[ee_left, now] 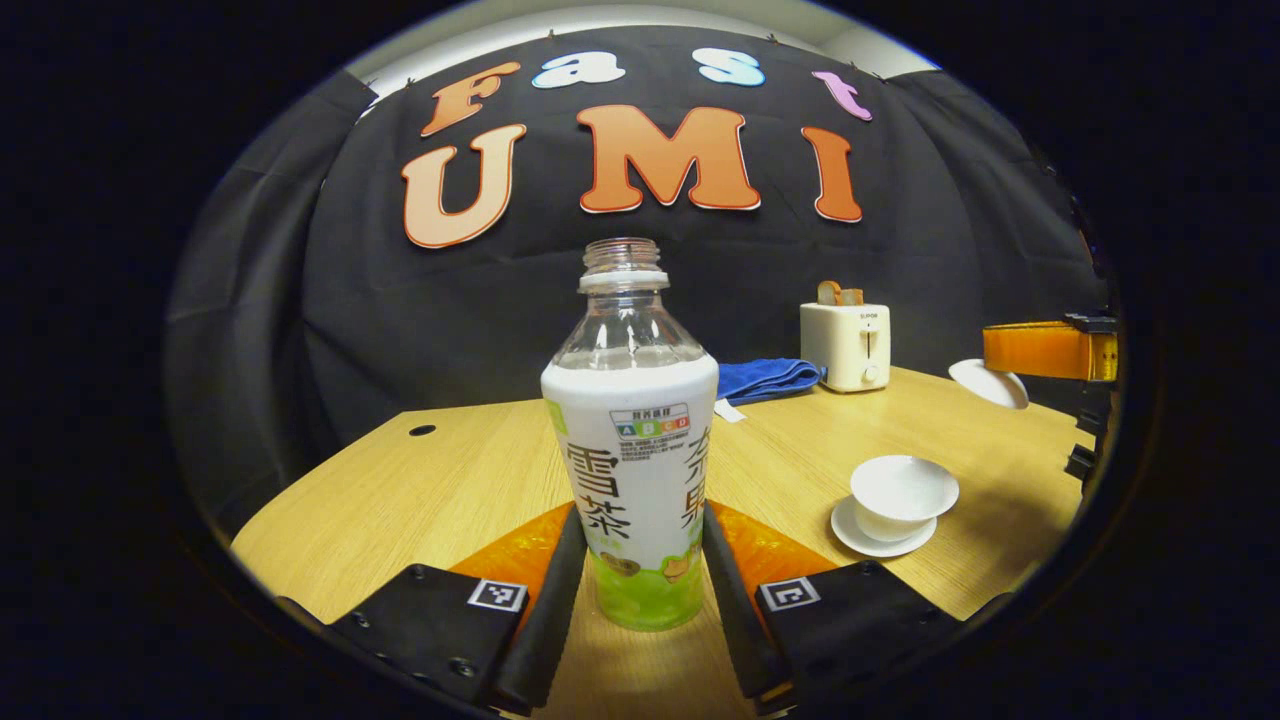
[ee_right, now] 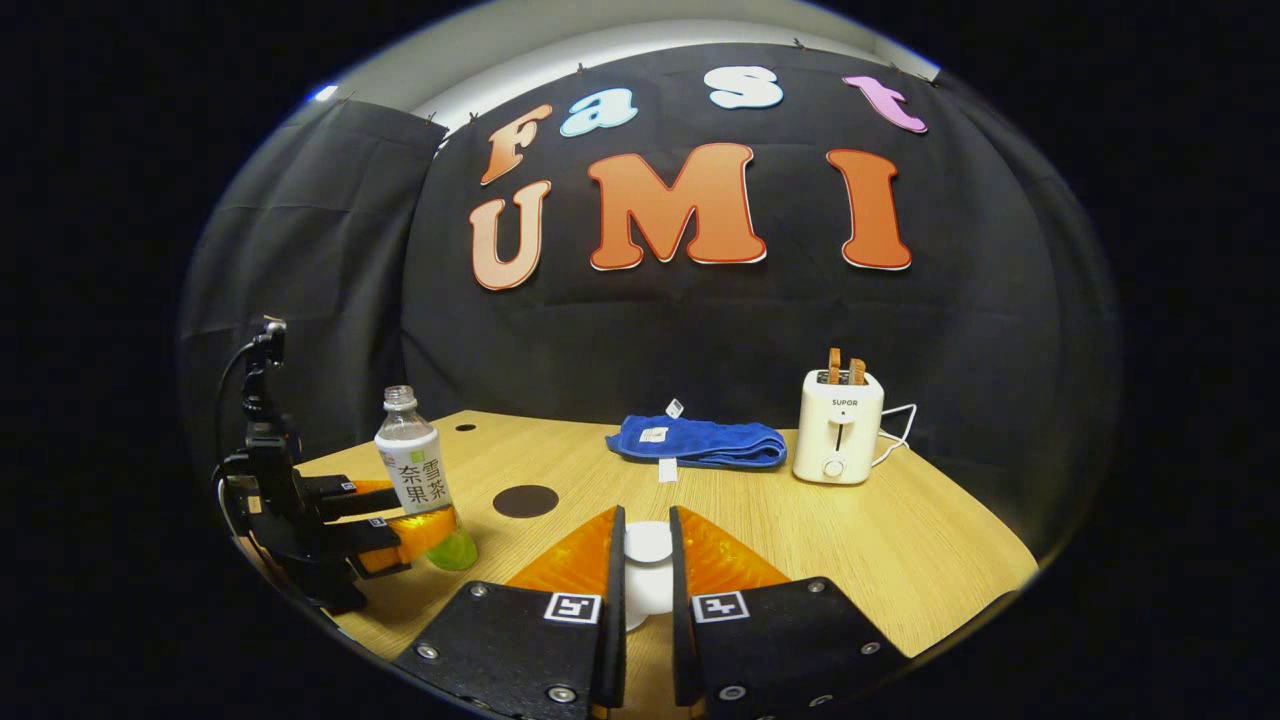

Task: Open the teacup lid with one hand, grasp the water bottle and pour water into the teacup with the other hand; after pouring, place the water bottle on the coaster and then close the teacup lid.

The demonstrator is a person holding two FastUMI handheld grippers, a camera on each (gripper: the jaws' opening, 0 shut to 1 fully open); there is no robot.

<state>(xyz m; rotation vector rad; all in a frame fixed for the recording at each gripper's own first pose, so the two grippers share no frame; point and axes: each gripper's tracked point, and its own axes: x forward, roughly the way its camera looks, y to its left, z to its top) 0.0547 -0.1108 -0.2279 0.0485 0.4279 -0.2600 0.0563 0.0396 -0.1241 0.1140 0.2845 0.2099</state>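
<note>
In the right gripper view, the left tongs (ee_right: 425, 540) at far left clamp the lower part of the uncapped water bottle (ee_right: 415, 470), which stands upright on the desk (ee_right: 900, 550). Just right of it lies a dark round coaster (ee_right: 526, 501). At centre the right tongs (ee_right: 647, 570) are nearly closed on a white lid (ee_right: 648, 545), apparently gripping it by its knob. Farther back lie a blue towel (ee_right: 700, 442) and a toaster (ee_right: 838, 425). In the left gripper view, both fingers press the bottle's sides, and the open teacup (ee_left: 900, 495) sits on its saucer (ee_left: 880, 535) to the right.
</note>
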